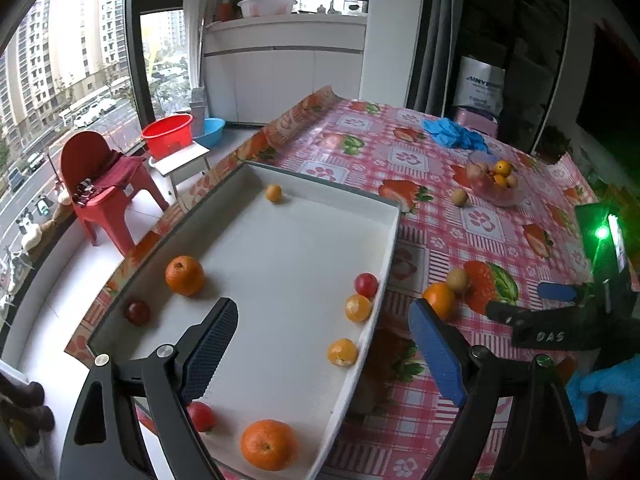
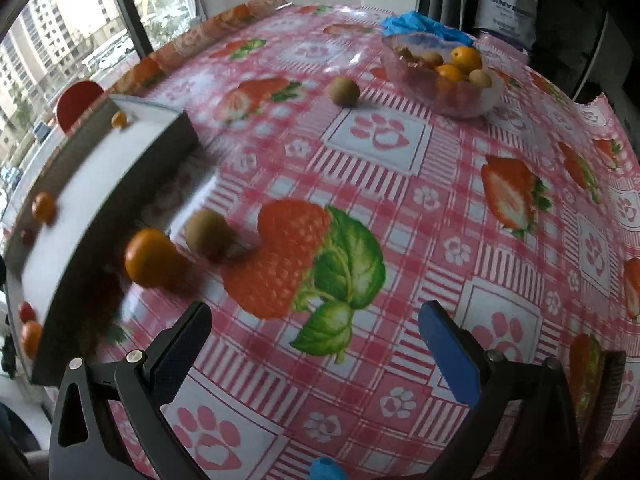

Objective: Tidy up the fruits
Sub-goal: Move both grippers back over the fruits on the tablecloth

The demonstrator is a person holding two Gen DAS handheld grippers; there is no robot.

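A white tray [image 1: 280, 248] on the table holds several oranges, such as one [image 1: 184, 275] at its left and one [image 1: 267, 444] at its near end, and small red fruits [image 1: 366, 284]. My left gripper [image 1: 322, 354] is open and empty above the tray's right wall. An orange [image 1: 439, 300] and a kiwi [image 1: 457, 280] lie on the cloth just right of the tray. In the right wrist view the same orange [image 2: 150, 258] and kiwi [image 2: 208, 235] lie ahead and left of my open, empty right gripper [image 2: 314, 350]. A glass bowl [image 2: 442, 76] of fruit stands far back, a kiwi [image 2: 343, 91] beside it.
The table has a pink strawberry-print cloth [image 2: 400, 208]. Blue gloves [image 1: 454, 131] lie at the far edge. The right gripper shows in the left wrist view [image 1: 560, 312]. A red chair [image 1: 104, 188] and red basin [image 1: 167, 135] stand by the window, left of the table.
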